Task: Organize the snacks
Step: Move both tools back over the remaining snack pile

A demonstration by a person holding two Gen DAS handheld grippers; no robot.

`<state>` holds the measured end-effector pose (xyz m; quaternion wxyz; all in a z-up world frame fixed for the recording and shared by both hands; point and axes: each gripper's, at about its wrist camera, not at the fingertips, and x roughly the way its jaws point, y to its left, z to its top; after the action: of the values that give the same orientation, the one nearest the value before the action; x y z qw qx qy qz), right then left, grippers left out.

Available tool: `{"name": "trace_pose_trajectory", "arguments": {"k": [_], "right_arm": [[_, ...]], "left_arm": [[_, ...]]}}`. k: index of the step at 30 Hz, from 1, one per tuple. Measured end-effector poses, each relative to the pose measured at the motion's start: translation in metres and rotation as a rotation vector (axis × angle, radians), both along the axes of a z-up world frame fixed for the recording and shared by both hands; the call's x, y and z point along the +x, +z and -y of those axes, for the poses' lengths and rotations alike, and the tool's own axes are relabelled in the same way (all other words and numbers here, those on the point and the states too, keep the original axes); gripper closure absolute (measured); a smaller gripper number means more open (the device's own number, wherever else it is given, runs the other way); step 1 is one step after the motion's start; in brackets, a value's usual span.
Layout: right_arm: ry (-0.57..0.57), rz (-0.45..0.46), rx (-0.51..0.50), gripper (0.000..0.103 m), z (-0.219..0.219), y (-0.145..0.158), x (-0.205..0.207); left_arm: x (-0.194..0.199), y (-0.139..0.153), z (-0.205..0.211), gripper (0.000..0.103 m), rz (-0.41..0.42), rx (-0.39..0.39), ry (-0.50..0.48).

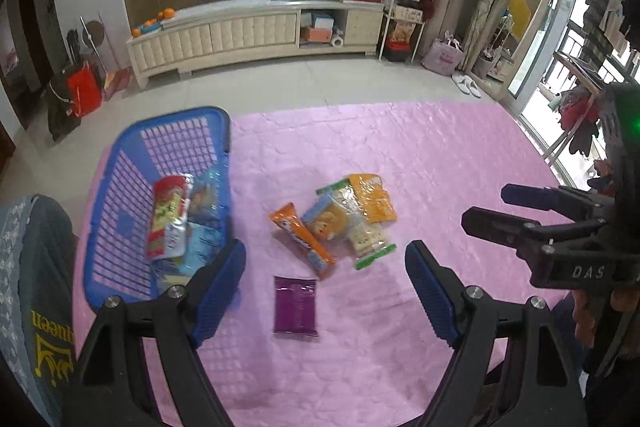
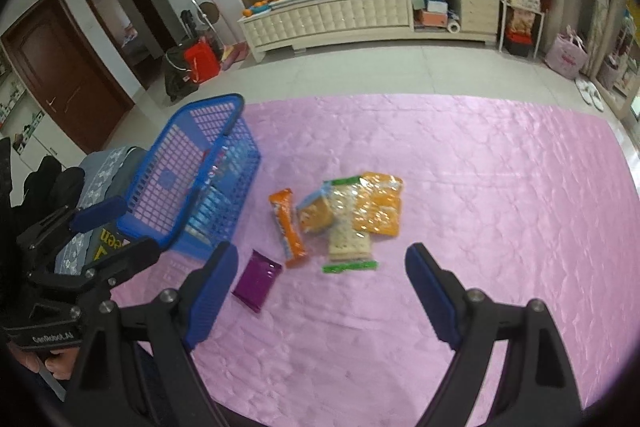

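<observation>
Lying flat, glossy purple packet (image 1: 295, 305) beside slatted blue basket (image 1: 132, 163).

My left tool (image 1: 326, 263) tilts downward, its blue-padded fingers spread wide with nothing between them. My right tool (image 2: 322, 267) tilts down the same way, just as wide and empty. From the left camera the right tool sits at three o'clock; from the right camera the left at nine o'clock.

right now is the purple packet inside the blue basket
No, the purple packet lies flat on the pink cloth, outside the blue basket and nearer the camera than the other loose snacks.
</observation>
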<state>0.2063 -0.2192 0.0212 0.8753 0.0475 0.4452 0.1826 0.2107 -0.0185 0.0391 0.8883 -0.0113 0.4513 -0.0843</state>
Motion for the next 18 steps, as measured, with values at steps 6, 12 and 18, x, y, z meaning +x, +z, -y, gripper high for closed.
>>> {"name": "trace_pose_trajectory", "arguments": {"k": [6,12,18], "right_arm": [[-0.05,-0.066,0.031,0.014,0.025,-0.014,0.011],[-0.069,-0.139,0.062,0.014,0.041,-0.031,0.026],[-0.055,-0.2,0.082,0.015,0.048,-0.052,0.044]], "left_arm": [[0.022,-0.017,0.02,0.023,-0.093,-0.058,0.01],[0.04,-0.034,0.043,0.023,-0.141,-0.021,0.017],[0.057,-0.056,0.051,0.023,-0.209,-0.001,0.045]]}}
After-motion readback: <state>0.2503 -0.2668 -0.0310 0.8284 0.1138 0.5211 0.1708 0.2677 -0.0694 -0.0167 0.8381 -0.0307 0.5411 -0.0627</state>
